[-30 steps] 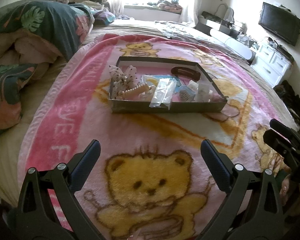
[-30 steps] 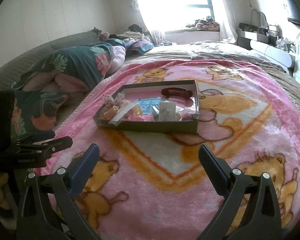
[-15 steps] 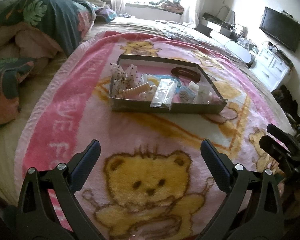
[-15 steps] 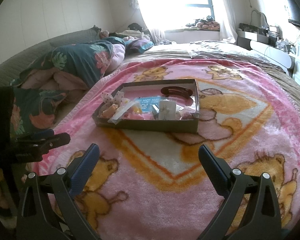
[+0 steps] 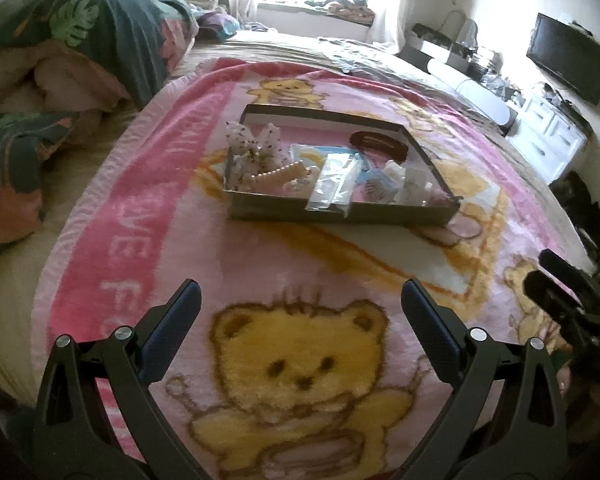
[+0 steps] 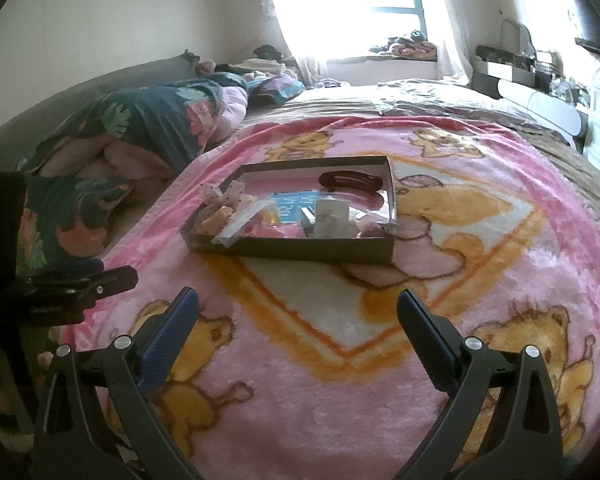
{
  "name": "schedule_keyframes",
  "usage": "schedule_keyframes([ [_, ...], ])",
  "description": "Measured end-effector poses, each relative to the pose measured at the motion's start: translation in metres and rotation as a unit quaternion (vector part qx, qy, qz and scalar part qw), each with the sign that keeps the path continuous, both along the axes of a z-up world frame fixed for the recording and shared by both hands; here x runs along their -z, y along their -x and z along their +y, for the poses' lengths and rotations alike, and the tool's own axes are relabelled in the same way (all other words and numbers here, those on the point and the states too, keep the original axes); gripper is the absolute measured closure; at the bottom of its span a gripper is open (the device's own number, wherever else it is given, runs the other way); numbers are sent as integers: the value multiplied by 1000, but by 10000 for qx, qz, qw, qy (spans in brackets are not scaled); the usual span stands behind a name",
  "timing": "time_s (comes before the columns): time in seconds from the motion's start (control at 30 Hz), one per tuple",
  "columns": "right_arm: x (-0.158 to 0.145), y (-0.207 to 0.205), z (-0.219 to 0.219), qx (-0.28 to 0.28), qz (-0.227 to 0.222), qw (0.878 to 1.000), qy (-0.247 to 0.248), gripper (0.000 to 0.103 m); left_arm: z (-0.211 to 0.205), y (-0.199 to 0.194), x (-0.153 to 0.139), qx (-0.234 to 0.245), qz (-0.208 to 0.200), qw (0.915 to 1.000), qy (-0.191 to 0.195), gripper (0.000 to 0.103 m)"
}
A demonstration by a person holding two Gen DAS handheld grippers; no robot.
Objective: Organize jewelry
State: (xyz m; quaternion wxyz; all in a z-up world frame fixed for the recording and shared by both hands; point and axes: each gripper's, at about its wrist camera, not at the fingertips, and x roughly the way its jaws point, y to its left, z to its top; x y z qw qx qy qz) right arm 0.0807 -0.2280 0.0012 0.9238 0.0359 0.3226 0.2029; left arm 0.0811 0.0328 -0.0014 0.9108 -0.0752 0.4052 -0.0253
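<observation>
A shallow cardboard tray [image 5: 284, 212] [image 6: 300, 249] sits on a pink teddy-bear blanket [image 5: 300, 360] on the bed. It holds several accessories: a brown hair clip [image 5: 379, 145] [image 6: 350, 181], a pearl clip [image 5: 278, 175], white bows [image 5: 252, 148], clear packets [image 5: 334, 186] and a blue card [image 6: 292, 205]. My left gripper [image 5: 300, 308] is open and empty, well short of the tray. My right gripper [image 6: 298, 312] is open and empty, also short of the tray.
A dark floral quilt [image 5: 72, 52] [image 6: 140, 128] is heaped at the left of the bed. A TV [image 5: 568, 62] and a white dresser [image 5: 552, 136] stand at the right. The other gripper shows at each view's edge [image 5: 572, 304] [image 6: 60, 292].
Both grippers have moved slightly forward toward the tray. Both stay open and empty.
</observation>
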Motion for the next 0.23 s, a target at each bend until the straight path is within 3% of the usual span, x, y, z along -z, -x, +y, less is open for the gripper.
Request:
schedule_keyframes([
  [0.1,3,-16,-15,229,-17,9997,55,4,20,-14,13,-412,131,9990,-131,9],
  [0.23,16,-70,-64,1125,60,9930,353,4,73,-46,31,-1205,375,9915,-310,9],
])
